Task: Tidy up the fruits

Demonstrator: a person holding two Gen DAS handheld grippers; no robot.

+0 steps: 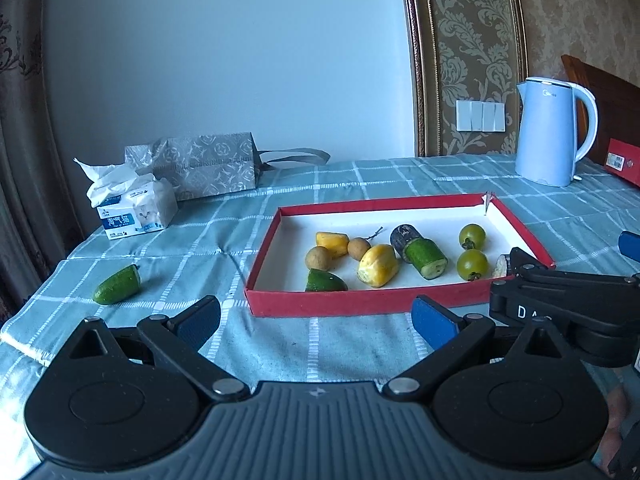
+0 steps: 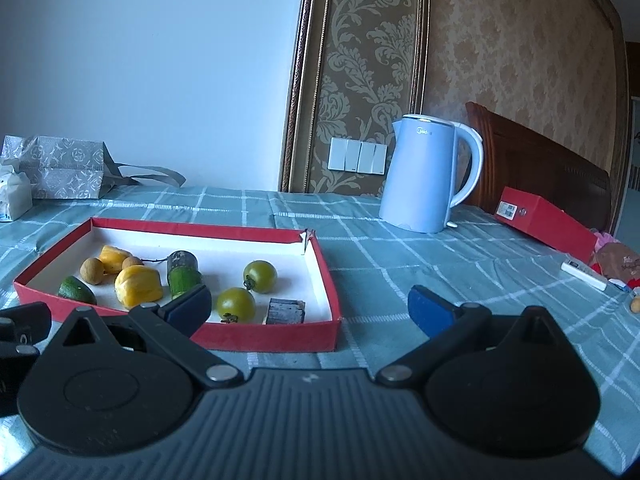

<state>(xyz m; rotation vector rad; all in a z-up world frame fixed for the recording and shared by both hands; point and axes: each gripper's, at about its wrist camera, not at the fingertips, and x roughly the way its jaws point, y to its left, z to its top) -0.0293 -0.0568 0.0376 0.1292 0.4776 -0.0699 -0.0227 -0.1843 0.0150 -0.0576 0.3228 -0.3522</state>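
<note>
Red tray (image 1: 360,304) already held most fruit; one green cucumber end (image 1: 117,285) lay outside, both grippers (image 1: 316,320) (image 2: 310,310) spread empty.

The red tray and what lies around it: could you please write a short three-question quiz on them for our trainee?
1. True or false: the kettle stands inside the red tray.
2. How many green tomatoes lie in the tray?
3. Multiple choice: where is the cucumber piece that is still outside the tray? A) on the cloth to the tray's left B) behind the kettle C) held in the left hand-held gripper

Key: 1. False; it stands on the cloth behind the tray. 2. Two. 3. A; both the left and the right hand-held gripper are open and hold nothing.
</note>
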